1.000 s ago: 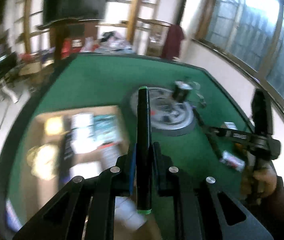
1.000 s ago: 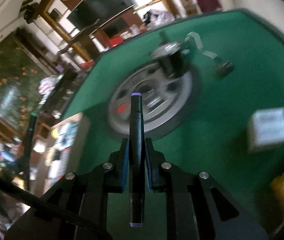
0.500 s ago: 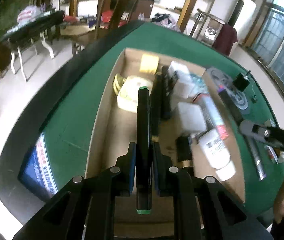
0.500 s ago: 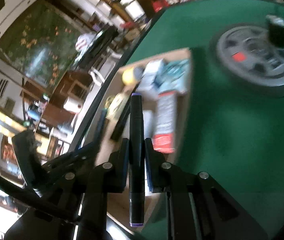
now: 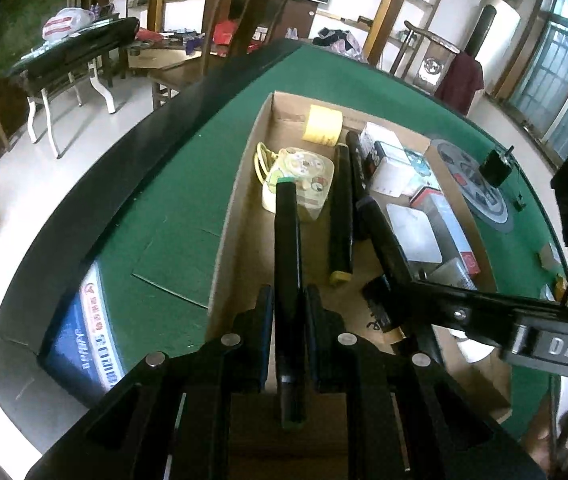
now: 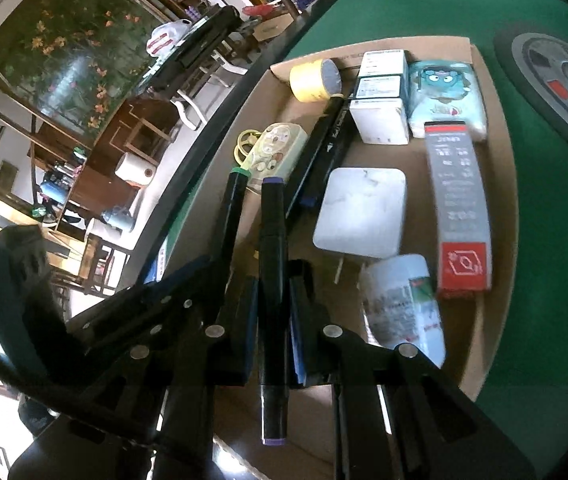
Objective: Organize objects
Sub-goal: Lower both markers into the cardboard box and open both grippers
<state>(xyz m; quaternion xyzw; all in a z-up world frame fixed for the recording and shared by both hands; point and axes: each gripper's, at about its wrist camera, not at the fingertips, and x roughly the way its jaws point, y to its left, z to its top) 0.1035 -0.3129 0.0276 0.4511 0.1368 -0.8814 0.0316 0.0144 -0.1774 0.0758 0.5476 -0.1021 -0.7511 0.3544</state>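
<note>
Frame centre, both views: left gripper [image 5: 289, 304] clamps green-capped marker [image 5: 287, 264]; right gripper [image 6: 272, 292] clamps purple-capped marker [image 6: 272, 264]; long axes run forward over cardboard box [image 5: 240, 204].

Green felt table [image 5: 188, 184], folding table [image 5: 76, 46], dark red garment [image 5: 460, 80], floral wall picture [image 6: 72, 36]

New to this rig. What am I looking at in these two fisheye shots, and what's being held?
No robot arm: a person carries a two-finger handheld gripper in each hand, each with a camera looking along its jaws.

Left wrist view: the left gripper is shut on a green-capped marker. Right wrist view: the right gripper is shut on a purple-capped marker.

Both hover over a cardboard box on a green table. Inside lie a yellow tape roll, a white square box, a red-and-grey carton, a white bottle and other markers.
</note>
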